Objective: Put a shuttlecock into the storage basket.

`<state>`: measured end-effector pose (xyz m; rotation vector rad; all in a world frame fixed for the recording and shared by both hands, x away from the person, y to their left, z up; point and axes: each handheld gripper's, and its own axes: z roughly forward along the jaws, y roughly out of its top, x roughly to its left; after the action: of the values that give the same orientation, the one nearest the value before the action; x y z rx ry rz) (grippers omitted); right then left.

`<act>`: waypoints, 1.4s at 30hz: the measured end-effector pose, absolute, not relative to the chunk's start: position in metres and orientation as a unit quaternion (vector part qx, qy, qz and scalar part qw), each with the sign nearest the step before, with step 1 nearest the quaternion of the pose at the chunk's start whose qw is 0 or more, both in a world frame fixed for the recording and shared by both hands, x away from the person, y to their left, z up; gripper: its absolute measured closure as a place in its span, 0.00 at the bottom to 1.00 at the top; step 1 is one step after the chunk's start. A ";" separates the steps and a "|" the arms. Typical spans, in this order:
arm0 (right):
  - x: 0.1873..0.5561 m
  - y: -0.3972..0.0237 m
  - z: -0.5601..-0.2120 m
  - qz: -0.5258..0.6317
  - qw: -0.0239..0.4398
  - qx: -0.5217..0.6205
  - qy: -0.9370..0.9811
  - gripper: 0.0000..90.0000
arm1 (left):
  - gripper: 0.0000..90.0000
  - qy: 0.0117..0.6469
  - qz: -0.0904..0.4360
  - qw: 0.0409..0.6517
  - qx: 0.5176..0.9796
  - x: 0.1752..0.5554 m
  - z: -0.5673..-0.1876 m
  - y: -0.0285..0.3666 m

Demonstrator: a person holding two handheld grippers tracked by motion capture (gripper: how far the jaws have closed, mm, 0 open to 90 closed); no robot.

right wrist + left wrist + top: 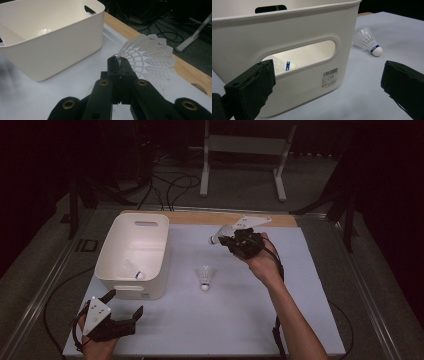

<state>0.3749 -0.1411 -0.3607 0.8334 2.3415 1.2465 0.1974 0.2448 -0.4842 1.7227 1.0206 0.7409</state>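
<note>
The right claw (119, 60) is closed on the skirt edge of a white shuttlecock (150, 60), holding it above the tabletop (240, 320) near the white bin (112, 252). The left claw (125, 307) stands open, empty, just before the bin.

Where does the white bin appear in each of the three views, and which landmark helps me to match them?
High view: the white bin stands left of centre on the table.
Left gripper view: it covers the left and middle, handle slot facing the camera.
Right gripper view: it sits upper left.
Shared landmark: the bin's handle slot.
</note>
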 end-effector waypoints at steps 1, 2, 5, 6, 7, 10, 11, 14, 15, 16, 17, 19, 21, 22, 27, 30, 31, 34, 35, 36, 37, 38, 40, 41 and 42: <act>0.375 -0.140 -0.360 0.442 0.179 0.295 0.828 0.99 | 0.00 0.419 0.304 0.482 0.707 0.197 -0.484 0.245; 0.375 -0.140 -0.360 0.442 0.179 0.294 0.828 0.99 | 0.00 0.419 0.304 0.482 0.707 0.197 -0.484 0.245; 0.374 -0.138 -0.359 0.443 0.178 0.294 0.828 0.99 | 0.00 0.419 0.304 0.482 0.707 0.197 -0.484 0.245; 0.374 -0.138 -0.359 0.443 0.179 0.291 0.829 0.99 | 0.00 0.419 0.304 0.483 0.707 0.197 -0.484 0.245; 0.374 -0.137 -0.359 0.443 0.179 0.291 0.829 0.99 | 0.00 0.419 0.304 0.483 0.707 0.197 -0.484 0.245; 0.374 -0.136 -0.358 0.446 0.178 0.291 0.827 0.99 | 0.00 0.418 0.304 0.482 0.707 0.197 -0.484 0.245; 0.374 -0.135 -0.358 0.446 0.178 0.290 0.828 0.99 | 0.00 0.418 0.305 0.482 0.707 0.197 -0.484 0.245; 0.374 -0.134 -0.358 0.445 0.178 0.290 0.828 0.99 | 0.00 0.419 0.304 0.482 0.707 0.197 -0.484 0.245; 0.374 -0.134 -0.358 0.447 0.177 0.288 0.828 0.99 | 0.00 0.419 0.304 0.483 0.706 0.197 -0.484 0.245; 0.374 -0.134 -0.358 0.447 0.177 0.288 0.828 0.99 | 0.00 0.419 0.304 0.483 0.706 0.197 -0.484 0.245; 0.374 -0.132 -0.358 0.448 0.177 0.288 0.828 0.99 | 0.00 0.419 0.304 0.483 0.706 0.197 -0.484 0.245; 0.373 -0.132 -0.357 0.448 0.176 0.288 0.828 0.99 | 0.00 0.419 0.304 0.483 0.706 0.197 -0.484 0.245; 0.373 -0.131 -0.357 0.449 0.175 0.287 0.828 0.99 | 0.00 0.419 0.304 0.482 0.706 0.197 -0.484 0.245; 0.373 -0.131 -0.357 0.449 0.176 0.287 0.828 0.99 | 0.00 0.419 0.304 0.483 0.706 0.197 -0.484 0.245; 0.373 -0.129 -0.356 0.450 0.176 0.284 0.828 0.99 | 0.00 0.419 0.304 0.482 0.707 0.197 -0.484 0.245; 0.373 -0.128 -0.355 0.450 0.176 0.283 0.828 0.99 | 0.00 0.419 0.304 0.483 0.706 0.197 -0.484 0.245; 0.373 -0.128 -0.355 0.450 0.176 0.283 0.828 0.99 | 0.00 0.419 0.304 0.483 0.706 0.197 -0.484 0.245; 0.372 -0.125 -0.354 0.452 0.176 0.281 0.828 0.99 | 0.00 0.419 0.304 0.484 0.706 0.197 -0.484 0.245; 0.372 -0.125 -0.353 0.453 0.176 0.280 0.828 0.99 | 0.00 0.418 0.304 0.483 0.706 0.197 -0.484 0.245; 0.372 -0.124 -0.353 0.453 0.176 0.279 0.828 0.99 | 0.00 0.419 0.304 0.483 0.706 0.197 -0.484 0.245; 0.372 -0.124 -0.353 0.453 0.176 0.279 0.828 0.99 | 0.00 0.419 0.304 0.483 0.706 0.197 -0.484 0.245; 0.372 -0.124 -0.353 0.453 0.176 0.278 0.829 0.99 | 0.00 0.419 0.304 0.483 0.706 0.197 -0.484 0.245; 0.372 -0.123 -0.352 0.454 0.175 0.277 0.829 0.99 | 0.00 0.419 0.304 0.483 0.706 0.197 -0.484 0.245; 0.372 -0.122 -0.352 0.453 0.175 0.277 0.829 0.99 | 0.00 0.419 0.304 0.483 0.706 0.197 -0.484 0.245; 0.372 -0.122 -0.352 0.454 0.175 0.275 0.829 0.99 | 0.00 0.419 0.304 0.483 0.706 0.197 -0.484 0.245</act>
<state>0.3716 -0.1219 -0.3520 0.7793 2.3494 1.2858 0.1972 0.2452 -0.4842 1.7207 1.0200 0.7404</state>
